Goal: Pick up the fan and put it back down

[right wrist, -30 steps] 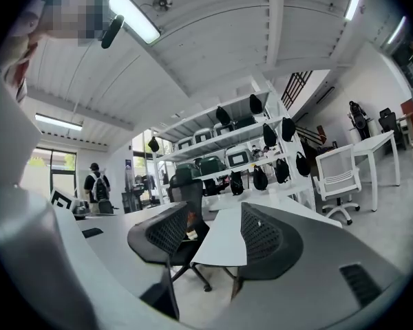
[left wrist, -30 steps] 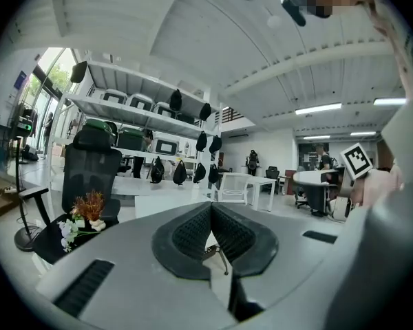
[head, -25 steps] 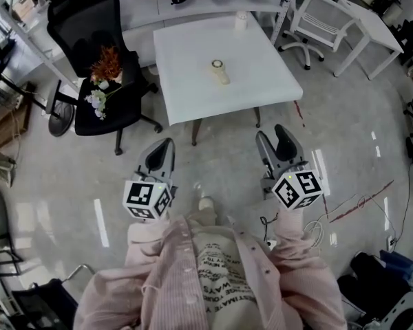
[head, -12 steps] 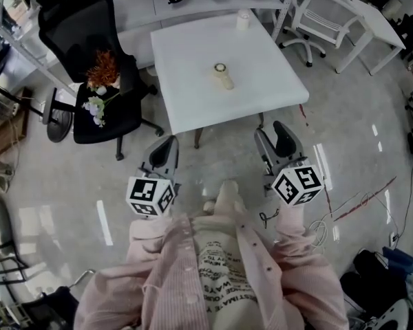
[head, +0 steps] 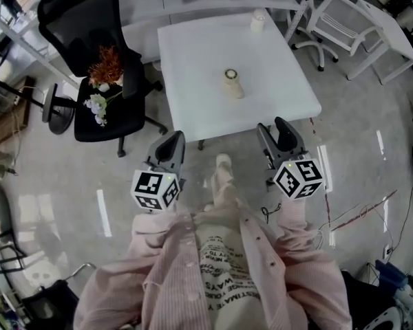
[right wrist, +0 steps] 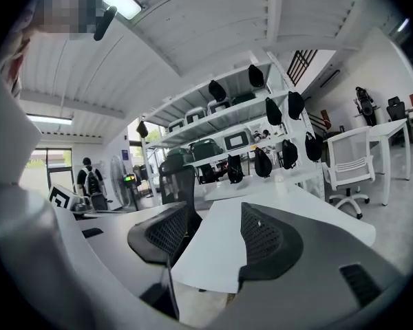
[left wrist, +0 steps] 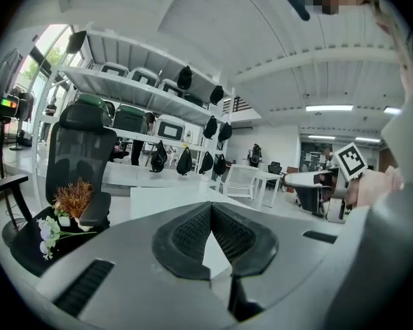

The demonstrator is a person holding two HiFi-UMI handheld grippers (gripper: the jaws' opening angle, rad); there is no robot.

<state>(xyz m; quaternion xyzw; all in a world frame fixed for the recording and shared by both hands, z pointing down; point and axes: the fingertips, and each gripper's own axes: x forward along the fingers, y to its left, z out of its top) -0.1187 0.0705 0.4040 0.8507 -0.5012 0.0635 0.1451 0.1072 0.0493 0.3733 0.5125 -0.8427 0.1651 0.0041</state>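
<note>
Jaws of the left gripper (left wrist: 210, 208) stand closed, the ribbed pads meeting at their tips with nothing held between them. Jaws of the right gripper (right wrist: 217, 215) stand apart by a moderate gap and are empty; only the white table (right wrist: 213, 253) shows through the gap. In the head view both units are held level over the floor, the left gripper (head: 168, 145) at 7 o'clock from the table's near edge and the right gripper (head: 276, 132) at 5 o'clock, just short of that edge, with the person's pink sleeves behind them. The fan (head: 232, 83), a small cream cylinder with a ring on top, stands on the table near its centre, at 12 o'clock from the grippers and well apart from both. A small white container (head: 258, 20) stands near the table's far right corner, at 1 o'clock from the fan. A black office chair (head: 89, 33) stands at 10 o'clock from the left gripper, beside the table's left edge, with orange and white flowers (head: 104, 67) on its seat. A white chair (head: 337, 19) stands at 2 o'clock from the table.
</note>
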